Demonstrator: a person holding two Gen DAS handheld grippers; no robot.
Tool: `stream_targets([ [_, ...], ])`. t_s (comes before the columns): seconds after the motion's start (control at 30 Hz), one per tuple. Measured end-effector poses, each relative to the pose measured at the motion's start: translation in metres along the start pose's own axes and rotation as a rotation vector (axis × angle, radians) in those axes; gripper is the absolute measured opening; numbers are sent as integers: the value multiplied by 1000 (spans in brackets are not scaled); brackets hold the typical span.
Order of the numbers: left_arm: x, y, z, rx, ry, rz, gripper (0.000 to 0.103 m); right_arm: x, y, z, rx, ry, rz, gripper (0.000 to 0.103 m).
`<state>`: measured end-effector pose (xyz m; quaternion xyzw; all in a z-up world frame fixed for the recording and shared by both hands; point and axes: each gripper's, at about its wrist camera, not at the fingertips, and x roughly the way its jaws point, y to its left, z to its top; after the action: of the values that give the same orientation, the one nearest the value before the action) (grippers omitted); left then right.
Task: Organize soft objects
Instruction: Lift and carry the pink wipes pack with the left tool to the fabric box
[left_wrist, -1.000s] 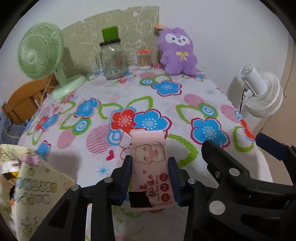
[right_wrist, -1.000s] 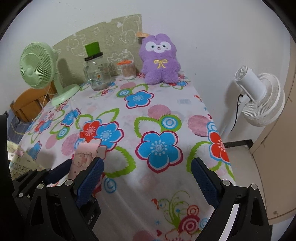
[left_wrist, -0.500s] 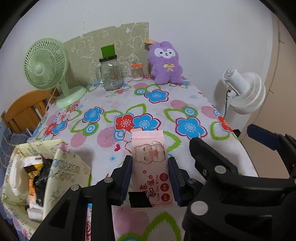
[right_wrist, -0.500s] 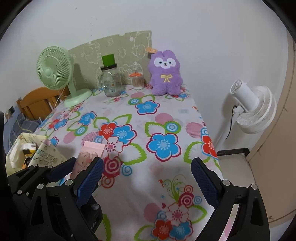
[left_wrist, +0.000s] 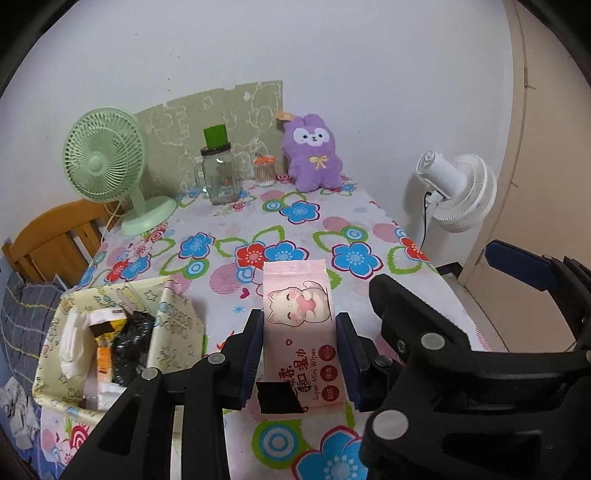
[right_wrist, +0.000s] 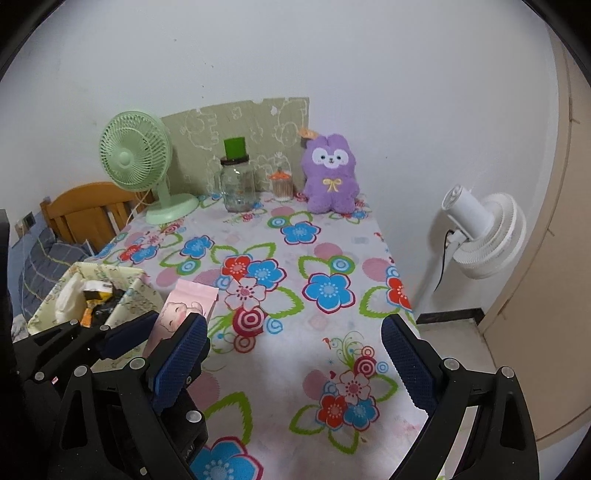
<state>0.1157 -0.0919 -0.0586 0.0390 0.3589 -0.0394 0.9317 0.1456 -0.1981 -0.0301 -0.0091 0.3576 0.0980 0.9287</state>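
Left wrist view shows the flowered table (left_wrist: 369, 221), then the yellow fabric basket (left_wrist: 177, 325) at its left edge, then the left claw (left_wrist: 300, 354) pinching a pink wipes pack (left_wrist: 299, 325) above the table. Right claw (right_wrist: 291, 362) is spread, nothing between.

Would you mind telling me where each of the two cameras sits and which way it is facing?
Left wrist: on the left claw, looking down its fingers across the floral table toward the wall; it grips a pink wipes pack; the right claw's black frame shows at right.
Right wrist: on the right claw, open and empty, facing the same way; the left claw shows at lower left.
Shared: the wipes pack, yellow basket, green fan, purple plush, white fan.
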Motion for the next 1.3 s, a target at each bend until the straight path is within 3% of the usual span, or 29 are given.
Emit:
stream_targets([
  [0.3, -32, 19, -6, 0, -38, -5, 39, -33, 25, 1, -5, -46, -16, 101],
  [0.63, -43, 54, -17, -10, -51, 29, 39, -36, 59, -2, -6, -60, 16, 103],
  [0.93, -43, 89, -23, -21, -59, 55, 39, -26, 98, -1, -21, -75, 47, 103],
  [1.3, -22, 130, -40, -38, -19, 87, 39, 9, 140, -8, -28, -15, 79, 103],
])
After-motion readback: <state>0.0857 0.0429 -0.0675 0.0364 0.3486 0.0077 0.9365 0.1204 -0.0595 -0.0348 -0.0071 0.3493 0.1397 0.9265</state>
